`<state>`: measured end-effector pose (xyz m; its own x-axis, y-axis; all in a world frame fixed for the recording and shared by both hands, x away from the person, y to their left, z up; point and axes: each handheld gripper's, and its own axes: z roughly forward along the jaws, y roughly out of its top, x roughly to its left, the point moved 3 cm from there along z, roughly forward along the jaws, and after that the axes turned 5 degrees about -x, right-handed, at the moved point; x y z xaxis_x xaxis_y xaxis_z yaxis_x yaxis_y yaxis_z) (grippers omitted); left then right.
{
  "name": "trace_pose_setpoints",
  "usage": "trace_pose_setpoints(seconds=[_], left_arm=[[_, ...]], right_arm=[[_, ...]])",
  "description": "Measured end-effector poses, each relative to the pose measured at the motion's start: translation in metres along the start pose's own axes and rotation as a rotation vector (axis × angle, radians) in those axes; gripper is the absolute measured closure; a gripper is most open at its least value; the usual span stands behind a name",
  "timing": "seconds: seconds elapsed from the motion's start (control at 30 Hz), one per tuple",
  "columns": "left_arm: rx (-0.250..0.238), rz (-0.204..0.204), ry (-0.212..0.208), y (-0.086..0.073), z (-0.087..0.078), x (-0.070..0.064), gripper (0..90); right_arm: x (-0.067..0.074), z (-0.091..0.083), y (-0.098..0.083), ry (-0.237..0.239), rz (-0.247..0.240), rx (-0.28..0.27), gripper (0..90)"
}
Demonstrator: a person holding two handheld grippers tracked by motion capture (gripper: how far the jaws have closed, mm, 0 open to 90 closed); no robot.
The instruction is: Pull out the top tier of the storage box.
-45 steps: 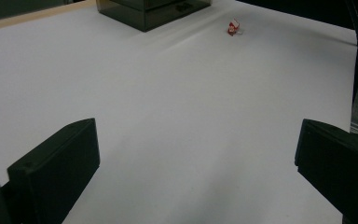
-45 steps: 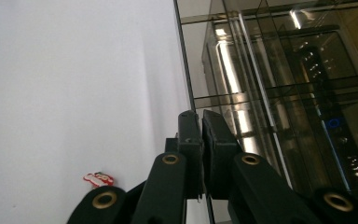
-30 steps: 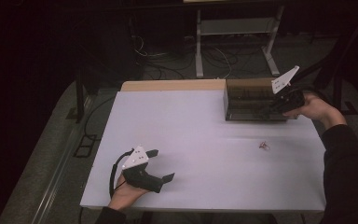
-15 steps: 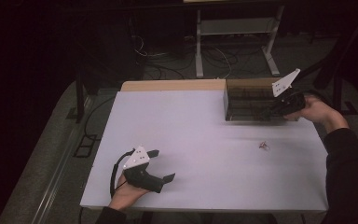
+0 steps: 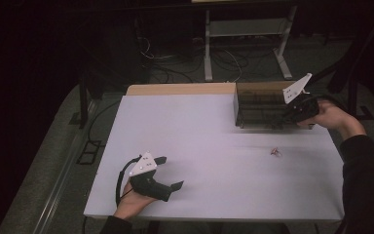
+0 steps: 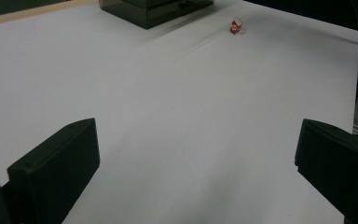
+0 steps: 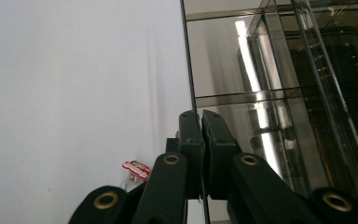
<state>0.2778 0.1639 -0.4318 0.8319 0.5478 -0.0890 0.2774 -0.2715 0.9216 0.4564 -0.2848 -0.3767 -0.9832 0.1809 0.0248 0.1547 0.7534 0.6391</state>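
White tabletop (image 5: 209, 146) carries a dark clear box (image 5: 260, 105) at its far right, long side running along the back edge. Right gripper (image 5: 292, 114) meets its right end, jaws closed together. Left gripper (image 5: 170, 173) rests near the front edge, jaws wide, empty.

Tabletop (image 5: 199, 146): white sheet, mostly bare, with a tan edge showing along the far side.
Small red-and-white item (image 5: 275, 152): lies alone on the tabletop, toward the right.
Metal stand (image 5: 246, 44): on the dark floor beyond the tabletop, cables (image 5: 175, 63) strewn around it.
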Motion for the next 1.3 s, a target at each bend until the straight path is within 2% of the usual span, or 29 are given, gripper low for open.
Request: trace_pose_setpoints(seconds=[0.73,0.97,1.13,1.3], left_arm=[[-0.002,-0.001,0.000,0.000,0.000,0.000,0.0],[-0.003,0.002,0.001,0.000,0.000,-0.001,0.0],[-0.003,0.001,0.002,0.000,0.000,-0.001,0.0],[-0.004,0.000,0.000,0.000,0.001,-0.001,0.0]], right_arm=[[0.007,0.000,0.000,0.020,-0.016,0.012,86.9],[0.009,0.000,-0.004,0.028,-0.016,0.000,86.7],[0.011,-0.002,-0.006,0.016,-0.009,-0.008,85.9],[0.012,-0.003,-0.007,0.008,0.018,-0.014,82.8]])
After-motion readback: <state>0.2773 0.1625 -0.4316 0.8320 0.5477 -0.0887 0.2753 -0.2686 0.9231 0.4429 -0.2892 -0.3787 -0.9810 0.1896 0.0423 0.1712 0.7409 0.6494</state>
